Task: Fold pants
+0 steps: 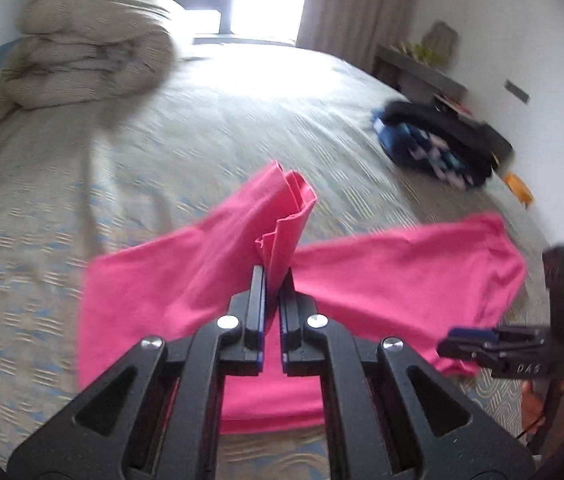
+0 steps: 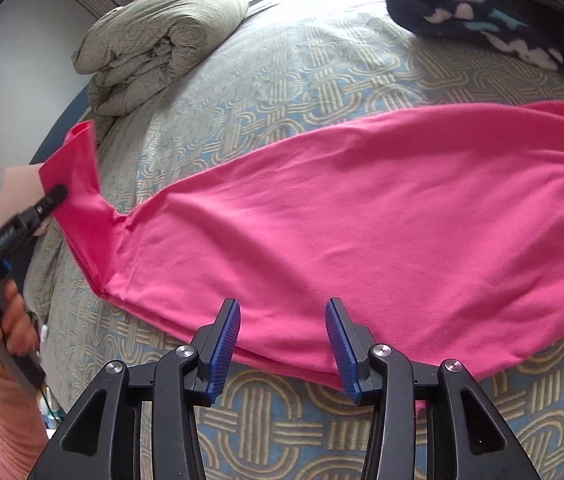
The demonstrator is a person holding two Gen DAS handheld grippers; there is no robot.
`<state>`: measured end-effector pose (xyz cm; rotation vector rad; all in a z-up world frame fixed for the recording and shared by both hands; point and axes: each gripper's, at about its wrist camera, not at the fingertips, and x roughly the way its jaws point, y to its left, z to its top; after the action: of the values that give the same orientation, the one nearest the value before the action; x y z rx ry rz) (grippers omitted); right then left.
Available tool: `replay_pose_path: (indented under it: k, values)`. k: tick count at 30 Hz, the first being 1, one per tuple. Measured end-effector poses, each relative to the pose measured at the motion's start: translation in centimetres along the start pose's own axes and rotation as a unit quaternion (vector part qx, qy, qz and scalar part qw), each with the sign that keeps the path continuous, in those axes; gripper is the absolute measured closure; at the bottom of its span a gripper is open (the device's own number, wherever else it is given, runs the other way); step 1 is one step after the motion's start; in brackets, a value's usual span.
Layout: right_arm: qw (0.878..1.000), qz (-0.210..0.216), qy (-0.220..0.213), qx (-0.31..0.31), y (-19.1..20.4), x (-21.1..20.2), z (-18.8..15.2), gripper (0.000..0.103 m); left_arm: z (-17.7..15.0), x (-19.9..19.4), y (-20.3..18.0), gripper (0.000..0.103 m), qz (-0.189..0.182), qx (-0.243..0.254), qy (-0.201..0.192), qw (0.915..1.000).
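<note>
Your left gripper had its jaws clamped on a raised fold at one end of the pink pants. The pants lay lengthwise across the bed, near its front edge. Your right gripper hung just above the pants' near hem, jaws half open, gripping nothing. A rolled duvet sat beyond the pants.

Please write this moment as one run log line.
left tongs: shut on pink pants end, lifted | right tongs: open, holding nothing
</note>
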<state>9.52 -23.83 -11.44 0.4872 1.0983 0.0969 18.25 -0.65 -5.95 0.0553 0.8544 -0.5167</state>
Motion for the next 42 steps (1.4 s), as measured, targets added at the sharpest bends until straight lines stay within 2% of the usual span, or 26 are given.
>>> replay_pose_path:
  k: [3,5,11,19,20,22,26,27,28,31,34,38,40,42]
  values:
    - [1.0,0.002,0.001,0.01,-0.9,-0.3,0.0,0.058,-1.8,3.7,-2.0,0.097,-0.012,-0.006,0.05,0.9987]
    - [1.0,0.002,0.001,0.009,-1.2,-0.4,0.0,0.058,-2.7,4.5,-2.9,0.096,-0.009,-0.007,0.062,0.998]
    - [1.0,0.012,0.003,-0.005,-1.1,-0.4,0.2,0.057,-3.3,4.4,-2.5,0.096,-0.018,-0.035,0.071,0.9967]
    - [0.997,0.076,0.009,0.007,-0.2,0.5,1.7,0.057,-2.9,4.2,-3.4,0.096,-0.032,-0.033,0.064,0.9969]
    - [0.996,0.083,0.014,0.009,0.0,0.7,2.1,0.054,-3.1,4.3,-3.5,0.096,-0.034,-0.033,0.066,0.9967]
    - [0.996,0.084,0.03,0.012,0.5,1.4,3.0,0.048,-3.5,4.4,-3.7,0.089,-0.042,-0.032,0.073,0.9959]
    - [0.994,0.091,0.059,0.019,1.6,3.0,4.3,0.046,-4.5,3.4,-3.5,0.082,-0.078,-0.038,0.081,0.993]
    - [0.993,0.097,0.067,0.021,1.8,3.4,4.4,0.046,-4.9,2.8,-3.4,0.077,-0.08,-0.035,0.079,0.9931]
    - [0.992,0.102,0.076,0.023,2.0,3.9,4.5,0.046,-5.1,2.1,-3.1,0.073,-0.076,-0.031,0.074,0.9939]
    - [0.989,0.108,0.095,0.021,2.7,5.0,4.6,0.046,-5.8,0.0,-1.5,0.068,-0.041,-0.02,0.056,0.9974]
    - [0.988,0.107,0.105,0.024,2.9,5.9,4.6,0.046,-6.5,-2.0,1.6,0.061,0.014,-0.031,0.039,0.9987]
    - [0.987,0.109,0.117,0.036,2.9,7.0,4.7,0.046,-7.8,-3.8,6.8,0.058,0.081,-0.077,0.027,0.9934]
    - [0.985,0.115,0.119,0.041,2.9,7.2,4.9,0.044,-8.8,-4.2,9.1,0.057,0.1,-0.106,0.032,0.9888]
    - [0.983,0.126,0.122,0.048,3.1,7.7,5.3,0.041,-9.6,-4.3,10.7,0.057,0.105,-0.125,0.041,0.9858]
